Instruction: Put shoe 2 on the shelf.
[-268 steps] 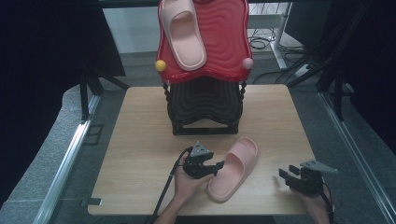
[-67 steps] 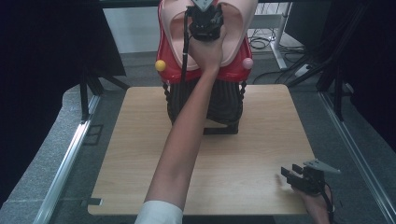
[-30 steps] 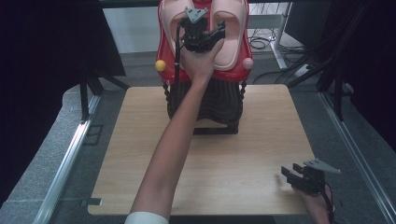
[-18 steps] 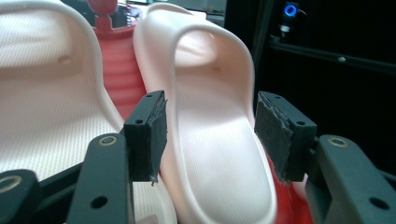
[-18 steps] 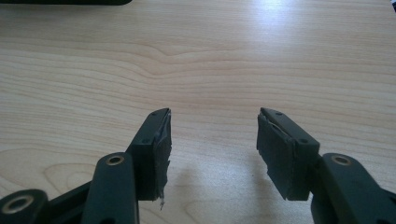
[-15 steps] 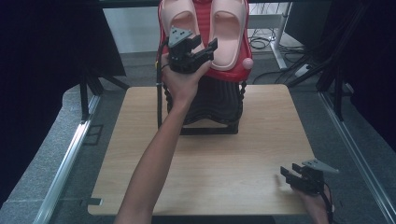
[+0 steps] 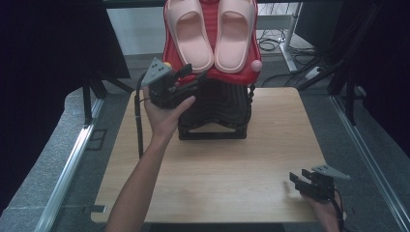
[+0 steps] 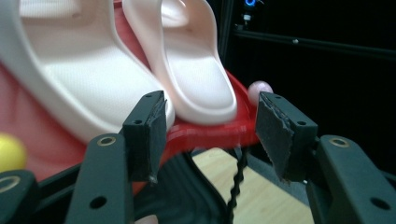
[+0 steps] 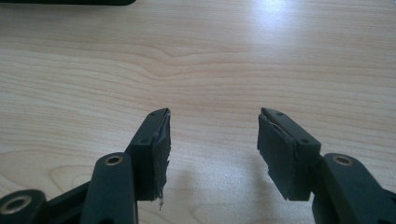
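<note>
Both pink foam slippers (image 7: 212, 34) sit side by side on the red rack top (image 7: 209, 75). Left gripper (image 7: 191, 79) empty, jaws apart, just below; right gripper (image 7: 302, 182) idle, jaws apart, on table (image 7: 217, 164). Slippers look light, squashy: pinch a sidewall or heel rim.

Desk (image 7: 232, 169): light wood-grain top, rectangular.
Black stand (image 7: 215, 108): sits directly on the desk at its far middle edge, carrying a red tray (image 7: 212, 75).
On the tray: two pink slippers (image 7: 191, 34) side by side.
Right claw (image 7: 302, 184): rests on the desk's near right corner.
</note>
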### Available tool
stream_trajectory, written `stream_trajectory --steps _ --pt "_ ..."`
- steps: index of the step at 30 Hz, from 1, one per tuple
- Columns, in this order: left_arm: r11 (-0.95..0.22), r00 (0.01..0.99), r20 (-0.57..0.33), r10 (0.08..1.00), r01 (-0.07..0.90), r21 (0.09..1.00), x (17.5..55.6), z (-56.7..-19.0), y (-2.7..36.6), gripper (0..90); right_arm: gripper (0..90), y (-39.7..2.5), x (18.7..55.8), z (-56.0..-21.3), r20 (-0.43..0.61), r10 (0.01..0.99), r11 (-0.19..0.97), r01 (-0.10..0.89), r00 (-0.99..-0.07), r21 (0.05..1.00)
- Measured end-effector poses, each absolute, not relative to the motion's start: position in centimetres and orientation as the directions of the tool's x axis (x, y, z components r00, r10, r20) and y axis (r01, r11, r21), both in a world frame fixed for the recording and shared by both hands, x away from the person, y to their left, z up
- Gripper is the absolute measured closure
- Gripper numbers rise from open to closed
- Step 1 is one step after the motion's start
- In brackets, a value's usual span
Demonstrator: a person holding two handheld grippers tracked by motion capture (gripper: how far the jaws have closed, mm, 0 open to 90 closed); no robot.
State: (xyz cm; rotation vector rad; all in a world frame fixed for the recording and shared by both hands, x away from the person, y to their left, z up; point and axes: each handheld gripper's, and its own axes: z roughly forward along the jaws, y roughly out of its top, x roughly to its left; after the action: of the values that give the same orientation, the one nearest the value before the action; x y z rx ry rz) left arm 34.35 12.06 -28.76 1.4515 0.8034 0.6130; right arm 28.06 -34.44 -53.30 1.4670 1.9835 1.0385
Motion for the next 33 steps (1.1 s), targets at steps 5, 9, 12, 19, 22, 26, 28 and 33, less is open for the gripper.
stream_trajectory --steps 5,9,12,19,22,26,28,33 --pt "0.026 0.627 -0.086 0.774 0.104 0.994 32.5 -30.5 13.6 43.5 44.4 -34.3 28.2 -53.4 0.066 0.944 0.151 0.599 -0.325 0.786" --pt "0.031 0.638 -0.103 0.763 0.123 0.992 31.4 -32.7 14.2 43.5 44.4 -34.1 28.2 -53.5 0.065 0.943 0.152 0.599 -0.325 0.786" --pt "0.021 0.637 -0.105 0.764 0.138 0.990 30.7 -34.5 14.6 43.6 44.3 -34.1 28.2 -53.5 0.065 0.943 0.153 0.600 -0.326 0.785" --pt "-0.001 0.631 -0.112 0.768 0.176 0.984 30.0 -38.5 15.2 44.0 44.3 -34.1 28.3 -53.7 0.063 0.943 0.157 0.607 -0.325 0.779" --pt "-0.001 0.629 -0.140 0.765 0.218 0.976 30.0 -40.6 15.6 43.9 44.1 -34.0 28.4 -53.8 0.062 0.943 0.160 0.609 -0.328 0.777" --pt "-0.007 0.622 -0.155 0.768 0.250 0.968 29.7 -42.6 16.0 43.9 44.1 -34.0 28.4 -53.8 0.060 0.943 0.162 0.609 -0.328 0.776" --pt "-0.015 0.621 -0.161 0.767 0.268 0.963 29.4 -43.6 16.1 43.9 44.1 -34.0 28.4 -53.9 0.060 0.943 0.162 0.609 -0.327 0.776" --pt "-0.021 0.612 -0.171 0.772 0.293 0.956 29.0 -45.2 16.5 43.9 44.1 -34.0 28.5 -53.9 0.058 0.943 0.165 0.610 -0.328 0.775"
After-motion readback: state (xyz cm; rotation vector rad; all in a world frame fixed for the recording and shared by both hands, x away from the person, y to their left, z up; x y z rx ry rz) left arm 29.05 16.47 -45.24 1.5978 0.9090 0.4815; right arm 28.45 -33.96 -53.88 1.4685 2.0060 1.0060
